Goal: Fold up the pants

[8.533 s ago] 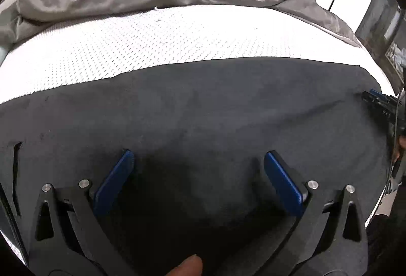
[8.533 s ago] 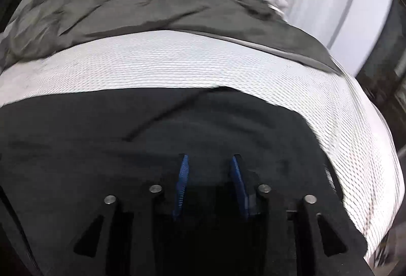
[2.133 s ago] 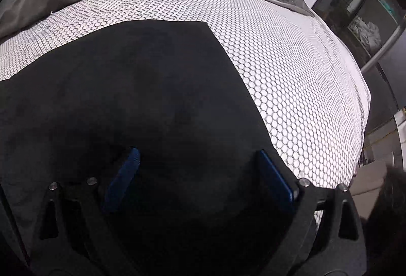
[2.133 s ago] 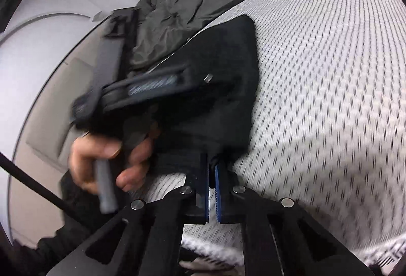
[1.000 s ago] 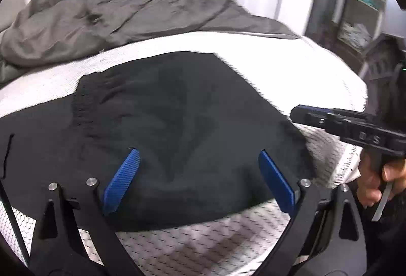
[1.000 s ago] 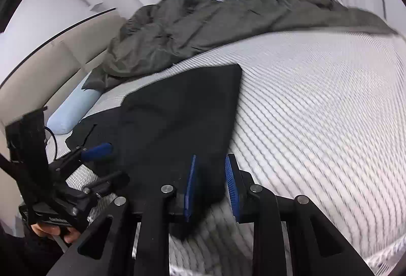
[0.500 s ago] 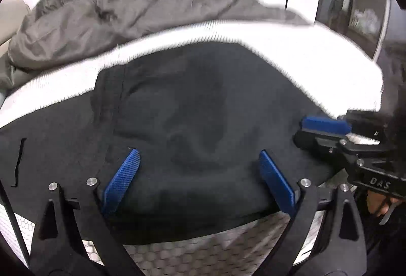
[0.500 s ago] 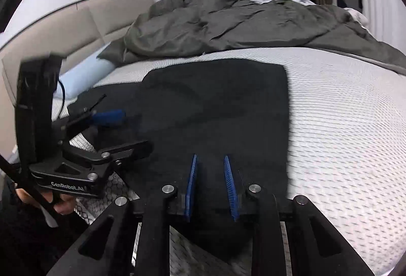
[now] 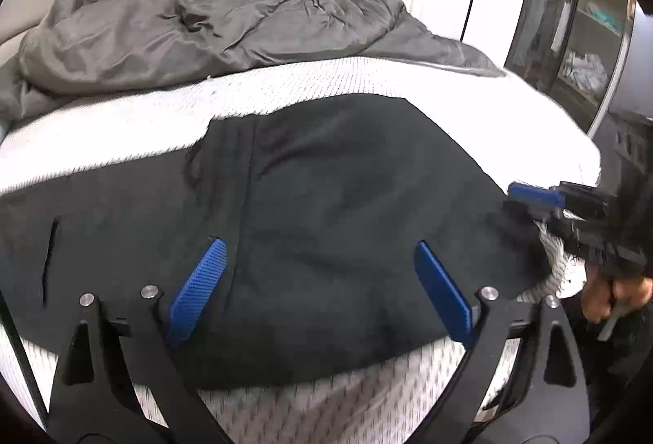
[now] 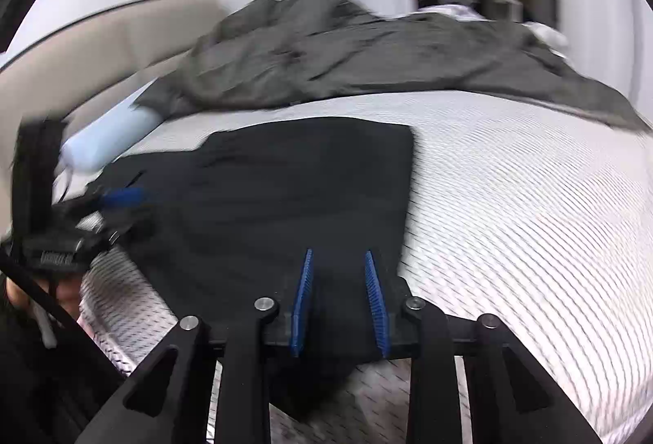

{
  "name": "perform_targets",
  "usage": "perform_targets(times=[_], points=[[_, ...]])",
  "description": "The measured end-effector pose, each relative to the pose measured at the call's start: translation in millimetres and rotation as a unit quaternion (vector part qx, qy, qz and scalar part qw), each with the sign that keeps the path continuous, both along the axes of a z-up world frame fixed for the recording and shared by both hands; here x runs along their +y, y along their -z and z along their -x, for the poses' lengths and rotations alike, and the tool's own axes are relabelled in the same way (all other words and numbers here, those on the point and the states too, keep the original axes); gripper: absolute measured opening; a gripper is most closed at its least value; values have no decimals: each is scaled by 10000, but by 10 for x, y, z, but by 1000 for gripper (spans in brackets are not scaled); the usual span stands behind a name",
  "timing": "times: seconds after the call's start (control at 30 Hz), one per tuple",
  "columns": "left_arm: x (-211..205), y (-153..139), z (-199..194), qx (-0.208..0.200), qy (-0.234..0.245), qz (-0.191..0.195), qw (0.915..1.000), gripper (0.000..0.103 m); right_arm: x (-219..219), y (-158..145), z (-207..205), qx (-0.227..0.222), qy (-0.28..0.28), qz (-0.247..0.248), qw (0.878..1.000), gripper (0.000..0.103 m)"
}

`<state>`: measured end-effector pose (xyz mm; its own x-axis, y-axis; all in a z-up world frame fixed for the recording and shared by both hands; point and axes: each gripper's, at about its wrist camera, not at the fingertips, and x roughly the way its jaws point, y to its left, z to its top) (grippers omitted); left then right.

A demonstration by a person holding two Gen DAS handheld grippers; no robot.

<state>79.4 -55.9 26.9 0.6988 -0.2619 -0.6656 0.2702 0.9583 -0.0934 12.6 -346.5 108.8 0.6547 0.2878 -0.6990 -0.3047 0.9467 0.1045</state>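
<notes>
Already the black pants (image 9: 326, 207) lie folded over on the white mattress (image 10: 530, 207); another fold seems left. Left gripper (image 9: 322, 289) hovers wide and empty, right gripper's (image 10: 338, 293) narrow jaws are opening, nothing pinched.

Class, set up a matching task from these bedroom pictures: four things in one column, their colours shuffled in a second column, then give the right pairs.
Things:
1. pants
2. duvet
3. mattress cover
4. bolster

Colours:
A. pale blue
B. white
C. black
D. grey

Pairs: 1-C, 2-D, 3-B, 4-A
</notes>
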Motion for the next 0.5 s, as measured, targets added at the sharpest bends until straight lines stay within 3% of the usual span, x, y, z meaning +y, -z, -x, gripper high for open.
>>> perform_targets(times=[0.13, 0.2, 0.27, 0.33, 0.4, 0.5], points=[[-145, 292, -413, 580, 33, -676, 9960, 93, 424, 129, -392, 403, -447, 229, 9979, 27], [-62, 358, -451, 662, 25, -503, 9965, 93, 477, 299, -521, 674, -435, 341, 9962, 27], [30, 297, -423, 623, -36, -476, 9969, 93, 422, 370, -534, 659, -285, 424, 9965, 27], [142, 288, -407, 585, -320, -581, 9961, 99, 294, 331, -496, 526, -73, 493, 9974, 27], [309, 296, -385, 695, -429, -121, 9966, 100, 114, 292, -475, 418, 268, 561, 9972, 27], [353, 226, -346, 676, -601, -30, 9959, 97, -56, 215, -468, 356, 547, 437, 9969, 27]])
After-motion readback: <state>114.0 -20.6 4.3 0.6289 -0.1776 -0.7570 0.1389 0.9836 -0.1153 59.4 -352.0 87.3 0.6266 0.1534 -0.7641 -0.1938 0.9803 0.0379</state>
